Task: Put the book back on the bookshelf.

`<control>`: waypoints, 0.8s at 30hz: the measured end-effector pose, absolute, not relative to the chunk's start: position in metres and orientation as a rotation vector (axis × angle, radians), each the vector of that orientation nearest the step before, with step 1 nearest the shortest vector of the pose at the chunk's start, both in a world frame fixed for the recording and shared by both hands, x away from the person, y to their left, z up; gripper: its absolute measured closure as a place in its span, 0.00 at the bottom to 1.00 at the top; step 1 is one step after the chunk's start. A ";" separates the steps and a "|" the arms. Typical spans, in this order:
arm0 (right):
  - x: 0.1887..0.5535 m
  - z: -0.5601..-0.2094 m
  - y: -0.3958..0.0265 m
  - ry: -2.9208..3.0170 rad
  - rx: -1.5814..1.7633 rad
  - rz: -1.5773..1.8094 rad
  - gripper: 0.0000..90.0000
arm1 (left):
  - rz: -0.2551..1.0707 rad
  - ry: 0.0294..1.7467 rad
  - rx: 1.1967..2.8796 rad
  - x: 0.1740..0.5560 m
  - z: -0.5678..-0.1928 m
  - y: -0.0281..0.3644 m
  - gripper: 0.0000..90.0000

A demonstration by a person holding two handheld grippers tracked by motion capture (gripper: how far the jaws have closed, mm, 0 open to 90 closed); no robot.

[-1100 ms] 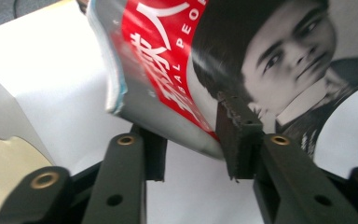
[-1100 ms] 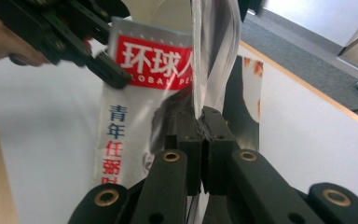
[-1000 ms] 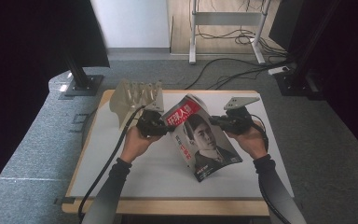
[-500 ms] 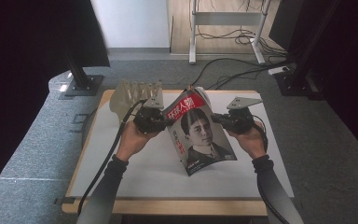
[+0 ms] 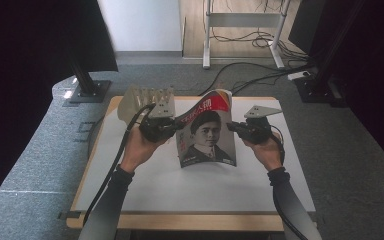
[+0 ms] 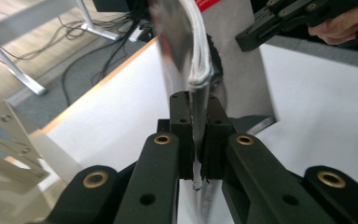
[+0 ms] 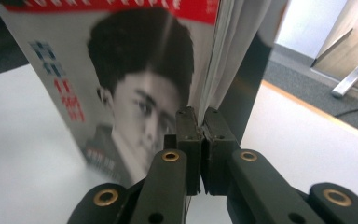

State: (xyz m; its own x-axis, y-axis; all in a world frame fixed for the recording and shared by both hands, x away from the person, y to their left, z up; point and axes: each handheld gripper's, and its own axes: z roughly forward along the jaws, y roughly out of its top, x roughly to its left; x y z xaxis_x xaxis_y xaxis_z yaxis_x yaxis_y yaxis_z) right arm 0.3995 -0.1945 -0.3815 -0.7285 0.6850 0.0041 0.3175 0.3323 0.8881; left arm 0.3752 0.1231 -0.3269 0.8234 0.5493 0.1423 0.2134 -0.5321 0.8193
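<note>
1. Two grippers hold one magazine (image 5: 206, 132) up on the white table (image 5: 180, 185), and I watch from far away.
2. My left gripper (image 5: 169, 131) pinches the left side of the magazine. Its jaws are squeezed tight on the pages, as the left gripper view (image 6: 198, 135) shows.
3. My right gripper (image 5: 234, 128) pinches the right side. In the right gripper view (image 7: 200, 140) its jaws are closed on the edge of the cover, just beside the printed face.
4. The magazine stands up in the middle of the table, with its bottom edge down on the white top. The cover faces the person, and the top curls over toward the far side.
5. The left hand (image 5: 141, 145) wraps around its gripper from below, and the arm in a dark sleeve comes up from the bottom edge.
6. The right hand (image 5: 265, 150) does the same on the other side. Both hands sit level, with the magazine between them.
7. I see a pale rack (image 5: 147, 100) at the far left corner of the table, just behind the left gripper.
</note>
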 end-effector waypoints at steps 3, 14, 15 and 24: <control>0.401 -0.392 -0.194 2.243 0.904 1.341 0.96 | 0.525 0.527 2.143 0.369 -0.330 0.120 0.95; 0.399 -0.402 -0.203 2.228 0.921 1.399 0.95 | 0.460 0.552 2.159 0.381 -0.347 0.116 0.84; 0.398 -0.402 -0.203 2.228 0.920 1.400 0.95 | 0.456 0.563 2.165 0.384 -0.351 0.114 0.84; 0.392 -0.402 -0.210 2.253 0.917 1.363 0.94 | 0.419 0.559 2.138 0.400 -0.375 0.106 0.95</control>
